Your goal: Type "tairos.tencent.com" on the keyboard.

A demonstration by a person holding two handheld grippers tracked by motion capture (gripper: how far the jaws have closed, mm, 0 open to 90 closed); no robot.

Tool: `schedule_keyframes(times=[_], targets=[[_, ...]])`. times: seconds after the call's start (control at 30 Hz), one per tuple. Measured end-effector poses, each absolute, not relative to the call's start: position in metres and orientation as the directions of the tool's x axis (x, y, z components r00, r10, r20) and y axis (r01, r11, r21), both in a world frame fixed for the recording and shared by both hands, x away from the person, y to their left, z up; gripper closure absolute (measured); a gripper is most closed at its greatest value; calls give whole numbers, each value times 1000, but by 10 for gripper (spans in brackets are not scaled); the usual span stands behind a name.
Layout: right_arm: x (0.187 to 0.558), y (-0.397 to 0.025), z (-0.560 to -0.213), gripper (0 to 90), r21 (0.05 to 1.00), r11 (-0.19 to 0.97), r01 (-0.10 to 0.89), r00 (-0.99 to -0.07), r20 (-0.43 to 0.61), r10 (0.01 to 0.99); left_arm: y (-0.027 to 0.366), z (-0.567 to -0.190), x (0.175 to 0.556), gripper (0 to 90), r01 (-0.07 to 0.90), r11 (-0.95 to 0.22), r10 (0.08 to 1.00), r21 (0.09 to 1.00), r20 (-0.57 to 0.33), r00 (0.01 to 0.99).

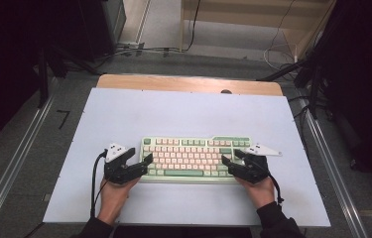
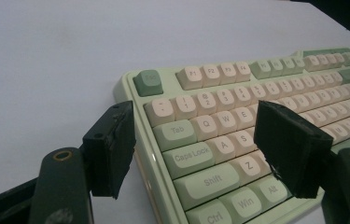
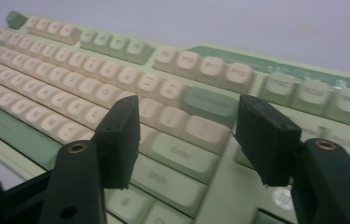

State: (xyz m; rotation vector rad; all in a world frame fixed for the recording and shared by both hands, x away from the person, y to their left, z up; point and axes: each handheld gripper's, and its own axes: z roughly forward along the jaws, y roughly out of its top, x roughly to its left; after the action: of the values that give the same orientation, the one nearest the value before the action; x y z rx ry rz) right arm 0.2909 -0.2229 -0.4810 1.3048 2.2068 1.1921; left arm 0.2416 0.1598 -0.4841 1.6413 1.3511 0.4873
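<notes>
A green and cream keyboard is seen lying flat near the middle of the white table. The left hand-held gripper is held wide at its left end, the right hand-held gripper wide over its right end.

A pale green keyboard carries rows of cream-pink keys, with darker sage-green keys at its ends, a dull green Esc key beyond the left gripper's black jaws, and a long green space bar between the two tools. Ahead of the right gripper, also black with a light grey plate on top, a deep green strip runs along the far edge. The table under both is pale lavender-white, edged with tan wood.
</notes>
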Motion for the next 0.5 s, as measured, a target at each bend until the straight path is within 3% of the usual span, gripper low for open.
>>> schedule_keyframes(times=[0.2, 0.5], targets=[[297, -197, -481, 542, 782, 271, 562, -587, 146, 796, 165, -485, 236, 297, 557, 34, 924, 830, -238, 298], [305, -168, -482, 852, 772, 327, 546, -655, 150, 740, 171, -486, 229, 299, 556, 38, 931, 831, -231, 283]])
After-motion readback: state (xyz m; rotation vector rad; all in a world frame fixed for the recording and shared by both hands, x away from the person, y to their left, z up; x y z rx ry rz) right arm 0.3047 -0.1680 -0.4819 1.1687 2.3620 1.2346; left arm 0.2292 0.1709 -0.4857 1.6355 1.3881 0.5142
